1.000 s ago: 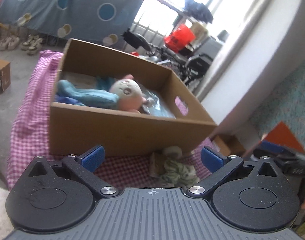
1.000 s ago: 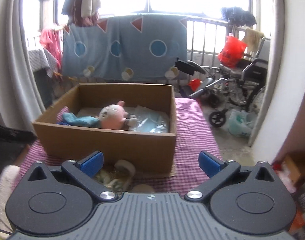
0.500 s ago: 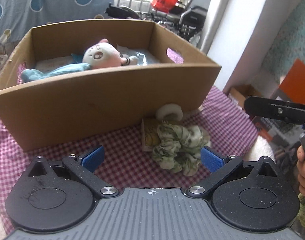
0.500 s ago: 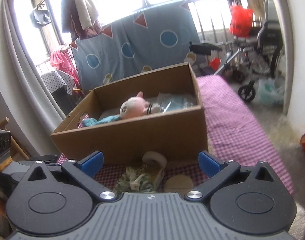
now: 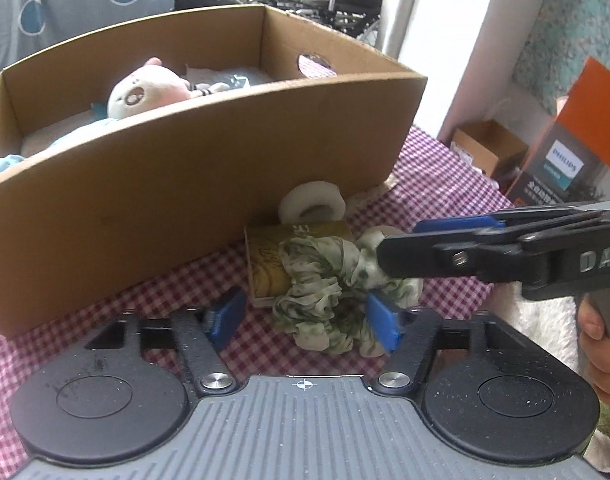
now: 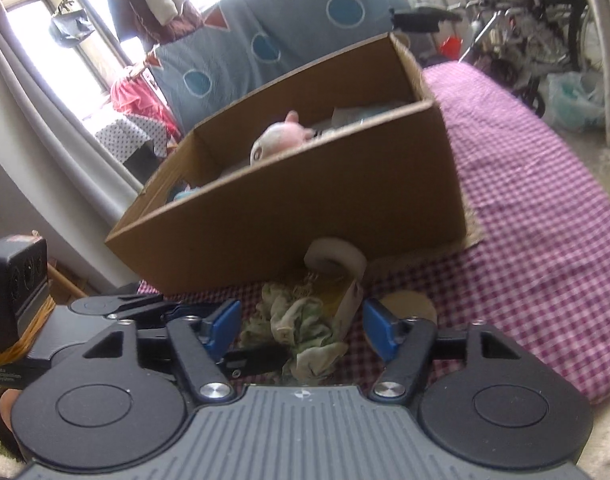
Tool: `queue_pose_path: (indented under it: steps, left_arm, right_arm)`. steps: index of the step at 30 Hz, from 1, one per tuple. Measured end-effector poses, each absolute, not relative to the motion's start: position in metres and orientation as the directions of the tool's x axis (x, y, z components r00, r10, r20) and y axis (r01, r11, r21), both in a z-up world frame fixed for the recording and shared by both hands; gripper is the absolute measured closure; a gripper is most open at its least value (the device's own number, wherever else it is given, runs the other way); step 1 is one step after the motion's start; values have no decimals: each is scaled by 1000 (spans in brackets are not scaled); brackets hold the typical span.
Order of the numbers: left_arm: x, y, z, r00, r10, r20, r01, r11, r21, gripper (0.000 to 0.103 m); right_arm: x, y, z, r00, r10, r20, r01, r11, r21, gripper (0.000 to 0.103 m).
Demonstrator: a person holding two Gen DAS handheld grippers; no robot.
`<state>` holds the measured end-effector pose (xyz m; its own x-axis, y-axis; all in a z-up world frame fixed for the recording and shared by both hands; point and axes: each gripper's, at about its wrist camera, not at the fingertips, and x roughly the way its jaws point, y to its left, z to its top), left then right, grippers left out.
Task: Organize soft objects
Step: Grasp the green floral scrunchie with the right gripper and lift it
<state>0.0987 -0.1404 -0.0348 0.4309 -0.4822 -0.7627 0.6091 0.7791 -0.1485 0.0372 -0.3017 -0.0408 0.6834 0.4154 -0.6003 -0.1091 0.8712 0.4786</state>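
While both tongs stand open, the left tongs point(image 5: 305, 316) and right tongs point(image 6: 301, 326) flank a green scrunchie point(image 5: 329, 280) on the checked table point(image 6: 545, 208), just before the box point(image 5: 185, 184); neither seemingly grips it.

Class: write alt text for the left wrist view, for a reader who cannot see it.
The open left gripper straddles a green-and-white scrunchie on a pink checked cloth, while the right gripper reaches in from the right. Behind stands a cardboard box holding a plush doll.
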Motion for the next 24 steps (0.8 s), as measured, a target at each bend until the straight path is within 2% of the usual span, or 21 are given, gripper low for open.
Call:
queue_pose_path:
  steps: [5,6,7,9,12,24]
  left_arm:
    - [101,-145,-38,419,-484,-768,626,767,-142,59]
    - [101,-145,-39,420,-483,-768,627,767,-139,64]
    - [102,-144,-39,420,-482,-769,628,766,-138,70]
    - [102,-143,-38,417,-486,-769,627,766,-144,74]
    - [100,-139,-36,421,-500,-757,627,763,-156,79]
    - [79,-122,-9,447,-575,-685,643,739,-200,83]
  right_arm:
    - [45,-300,-53,648,446,-617,-100,854,511,47]
    - [45,-300,-54,645,450,-618,-101,852,514,53]
    - [46,-299,-56,642,452,-619,-102,851,515,64]
    - [45,-298,-56,640,451,-622,-103,852,513,72]
    - [40,-296,-52,650,444,-616,-105,856,507,79]
    - [17,-286,-19,702,429,-569,-144,867,476,82]
